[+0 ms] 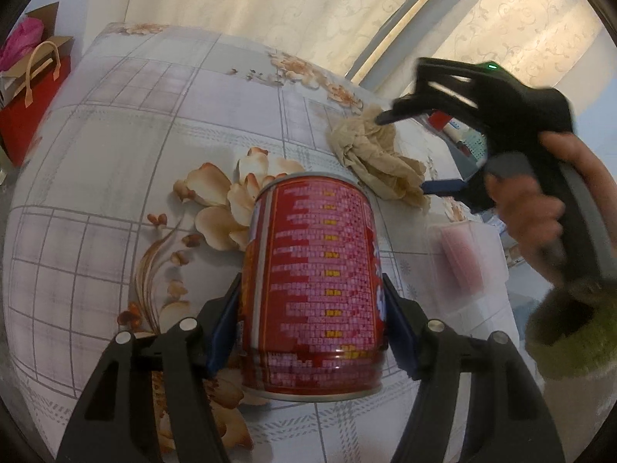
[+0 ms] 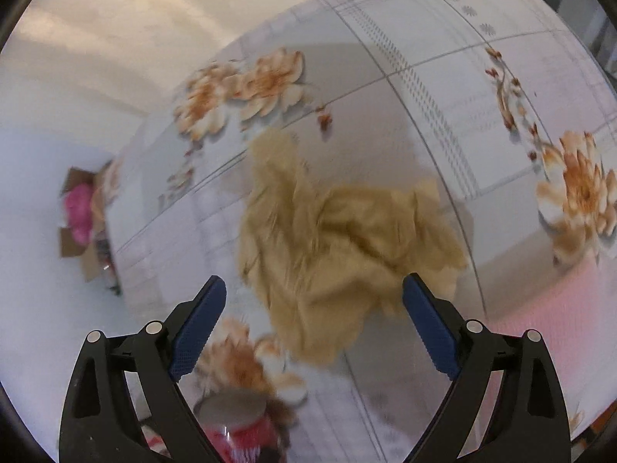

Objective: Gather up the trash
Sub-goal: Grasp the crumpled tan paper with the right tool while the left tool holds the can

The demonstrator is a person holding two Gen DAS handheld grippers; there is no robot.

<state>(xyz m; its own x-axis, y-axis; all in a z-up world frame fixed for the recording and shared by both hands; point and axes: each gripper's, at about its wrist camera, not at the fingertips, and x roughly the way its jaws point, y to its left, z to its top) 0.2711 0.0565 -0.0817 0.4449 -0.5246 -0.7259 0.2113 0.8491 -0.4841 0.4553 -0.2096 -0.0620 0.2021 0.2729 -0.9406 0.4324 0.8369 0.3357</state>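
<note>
A red can (image 1: 312, 285) stands upright on the floral tablecloth. My left gripper (image 1: 312, 301) is shut on the can, its blue pads pressed against both sides. A crumpled tan paper (image 1: 376, 164) lies beyond the can; it fills the middle of the right wrist view (image 2: 339, 243). My right gripper (image 2: 314, 293) is open and hovers just above the paper, with the paper between and ahead of its fingers. The right gripper also shows in the left wrist view (image 1: 401, 154), held by a hand. The can's top (image 2: 235, 424) appears at the bottom of the right wrist view.
A clear plastic box with something pink (image 1: 466, 262) sits right of the can. A red paper bag (image 1: 34, 104) and a cardboard box with pink stuff (image 2: 81, 216) stand on the floor past the table's far edge. Curtains hang behind.
</note>
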